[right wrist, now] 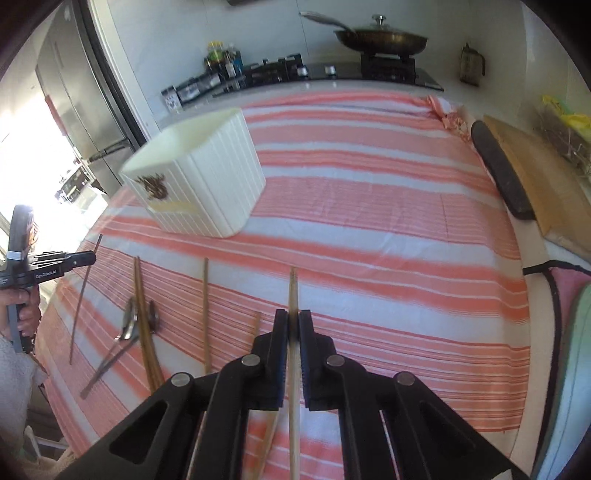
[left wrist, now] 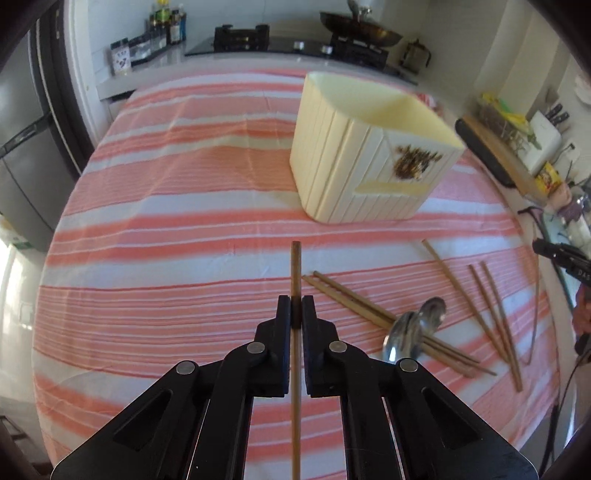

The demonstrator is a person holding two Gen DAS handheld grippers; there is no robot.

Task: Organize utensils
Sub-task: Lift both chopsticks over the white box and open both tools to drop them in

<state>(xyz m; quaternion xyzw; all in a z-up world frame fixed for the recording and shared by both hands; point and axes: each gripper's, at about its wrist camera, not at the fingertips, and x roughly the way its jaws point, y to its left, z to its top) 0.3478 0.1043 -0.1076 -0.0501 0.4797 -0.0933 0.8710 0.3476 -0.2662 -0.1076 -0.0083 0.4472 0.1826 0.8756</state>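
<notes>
In the left wrist view my left gripper (left wrist: 295,312) is shut on a dark wooden chopstick (left wrist: 295,266) that points up out of the jaws, above the striped cloth. In the right wrist view my right gripper (right wrist: 293,326) is shut on a paler chopstick (right wrist: 293,288). The cream ribbed utensil holder (left wrist: 369,166) (right wrist: 199,184) stands upright beyond both, and what it holds inside is hidden. Several loose chopsticks (left wrist: 354,302) (right wrist: 205,314) and two metal spoons (left wrist: 413,328) (right wrist: 129,325) lie on the cloth between the grippers. The left gripper (right wrist: 90,257) also shows at the left edge of the right wrist view.
The pink-and-white striped cloth (left wrist: 184,221) covers the table. A stove with a lidded pan (right wrist: 384,38) and bottles (left wrist: 166,26) line the far counter. A wooden cutting board (right wrist: 535,177) lies at the right, a fridge (right wrist: 85,92) at the left. A person's hand (right wrist: 26,310) holds the left gripper.
</notes>
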